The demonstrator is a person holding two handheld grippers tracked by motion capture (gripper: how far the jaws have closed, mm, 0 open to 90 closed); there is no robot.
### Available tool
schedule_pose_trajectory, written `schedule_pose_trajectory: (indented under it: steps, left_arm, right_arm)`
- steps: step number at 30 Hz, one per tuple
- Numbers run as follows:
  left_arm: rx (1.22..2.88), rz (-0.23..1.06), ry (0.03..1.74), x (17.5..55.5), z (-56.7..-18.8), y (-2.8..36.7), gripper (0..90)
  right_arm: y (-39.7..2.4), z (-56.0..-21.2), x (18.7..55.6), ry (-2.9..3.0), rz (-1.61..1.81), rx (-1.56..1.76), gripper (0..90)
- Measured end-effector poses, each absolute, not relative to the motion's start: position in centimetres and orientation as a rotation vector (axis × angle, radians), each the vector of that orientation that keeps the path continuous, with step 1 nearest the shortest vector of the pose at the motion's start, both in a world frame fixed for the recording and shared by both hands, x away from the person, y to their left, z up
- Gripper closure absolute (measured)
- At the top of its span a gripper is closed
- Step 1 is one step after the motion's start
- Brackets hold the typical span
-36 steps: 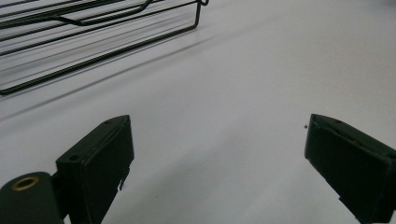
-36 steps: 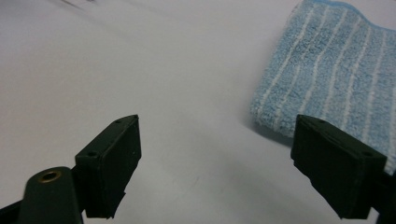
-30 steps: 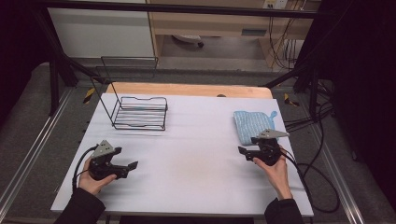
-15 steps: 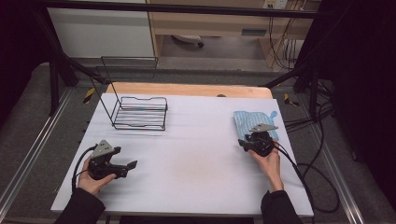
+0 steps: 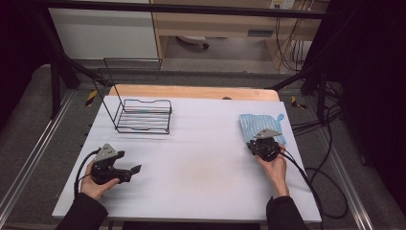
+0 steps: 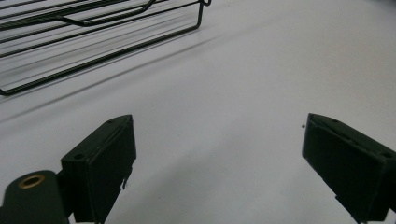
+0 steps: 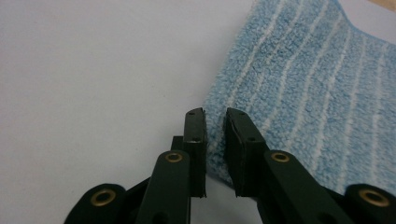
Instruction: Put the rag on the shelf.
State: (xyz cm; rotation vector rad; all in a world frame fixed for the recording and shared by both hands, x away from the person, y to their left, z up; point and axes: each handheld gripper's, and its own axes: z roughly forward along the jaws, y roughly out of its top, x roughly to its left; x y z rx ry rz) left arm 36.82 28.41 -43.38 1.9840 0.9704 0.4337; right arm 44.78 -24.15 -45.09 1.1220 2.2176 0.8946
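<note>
so, on my left, my hand rests low on the near left part of the white tabletop, wrapped around the left gripper, which points to the right across the surface. its fingers stand wide apart, with nothing but smooth matte white between them. beyond them, toward the far left of the tabletop, sits a black wire rack, thin straight rods with a bent rim, standing on the tabletop well apart from my gripper. over on my right, my forearm reaches forward and my right hand holds the right gripper pointing away from me, its grey three-cornered plate on top. its fingers are drawn narrow and pinch the near edge of a light blue cloth, a soft, nubby terry weave with pale stripes. the cloth lies flat at the far right of the tabletop, near its right edge.
</note>
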Motion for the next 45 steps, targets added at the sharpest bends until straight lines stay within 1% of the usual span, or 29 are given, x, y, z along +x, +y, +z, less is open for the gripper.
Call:
schedule_pose_trajectory:
  steps: [2,7,15,27,45]
  left_arm:
    - [1.984,0.432,0.970,36.8,-43.4,28.4,9.7]
    - [1.981,0.431,0.972,36.9,-43.4,28.4,10.0]
    - [1.982,0.432,0.970,36.8,-43.3,28.5,10.1]
    - [1.981,0.433,0.970,36.8,-43.3,28.4,10.1]
    - [1.990,0.436,0.961,36.7,-43.3,28.3,10.0]
  right_arm:
    - [-24.1,-45.1,44.7,2.209,0.901,1.127,83.0]
    - [-24.3,-44.5,44.5,2.186,0.947,1.153,84.6]
    - [-23.9,-43.3,43.7,2.200,1.031,1.162,84.8]
    - [-23.1,-43.1,42.2,2.259,1.073,1.183,84.7]
    - [-20.5,-42.1,40.1,2.330,1.171,1.147,84.7]
